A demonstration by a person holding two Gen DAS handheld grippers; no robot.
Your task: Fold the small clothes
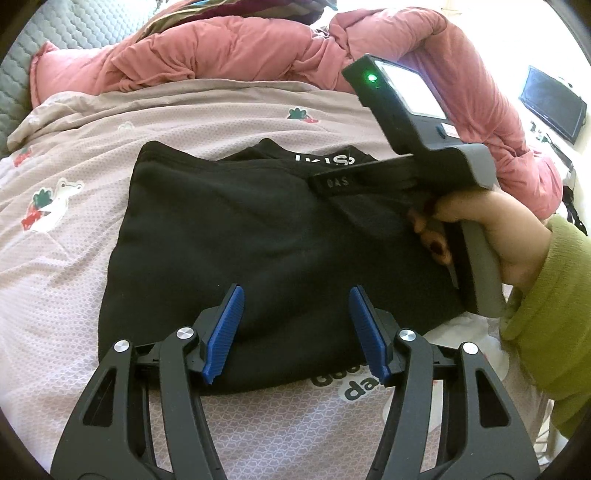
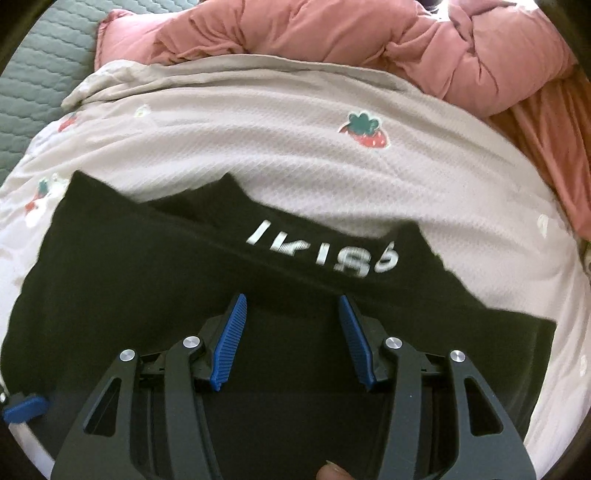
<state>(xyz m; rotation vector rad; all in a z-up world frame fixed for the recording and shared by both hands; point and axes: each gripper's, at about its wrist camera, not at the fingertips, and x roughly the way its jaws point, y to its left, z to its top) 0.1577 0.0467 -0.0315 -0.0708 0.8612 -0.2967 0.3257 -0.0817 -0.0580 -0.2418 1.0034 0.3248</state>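
A black garment with white lettering lies folded into a rough rectangle on the pale strawberry-print sheet. It also fills the lower right wrist view, the lettering upside down. My left gripper is open and empty, hovering over the garment's near edge. My right gripper is open and empty just above the garment's middle. The right gripper's grey body, held by a hand, shows in the left wrist view over the garment's right side.
A crumpled pink duvet is heaped along the far side of the bed, also in the right wrist view. A grey quilted mattress shows at the far left. A dark screen stands at the far right.
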